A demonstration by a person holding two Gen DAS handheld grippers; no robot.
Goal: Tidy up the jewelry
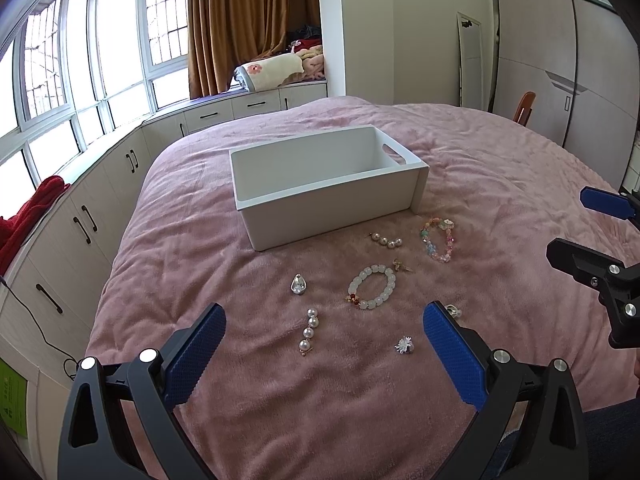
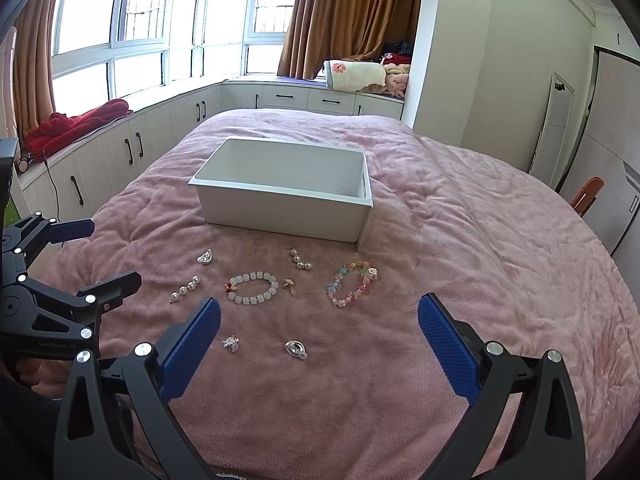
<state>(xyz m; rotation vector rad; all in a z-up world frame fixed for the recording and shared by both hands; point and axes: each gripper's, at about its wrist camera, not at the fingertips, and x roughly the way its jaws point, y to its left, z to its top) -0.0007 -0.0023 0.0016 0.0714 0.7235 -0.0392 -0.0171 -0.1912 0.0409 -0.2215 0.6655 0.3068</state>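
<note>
Gaping wide, both claws [image 1: 324, 320] [image 2: 318, 312] empty above jewelry.

A home bedroom: a bed [image 2: 460, 240] under a pink blanket, low cabinets [image 2: 160, 136] along the bay window [image 2: 132, 20] beyond it, brown curtains [image 2: 352, 12], wardrobe [image 1: 560, 68] beside the bed.

A bed under a pink plush blanket [image 2: 460, 240] fills the middle of the room. Daylight comes through a curved run of barred windows [image 2: 132, 12] flanked by brown curtains [image 2: 352, 12], above a low row of pale cabinets [image 1: 100, 208] with black handles, where a red throw [image 2: 76, 124] and folded bedding [image 1: 272, 70] lie. White wardrobe doors [image 1: 560, 60] line the right wall, beside an orange chair back [image 2: 586, 194].
</note>
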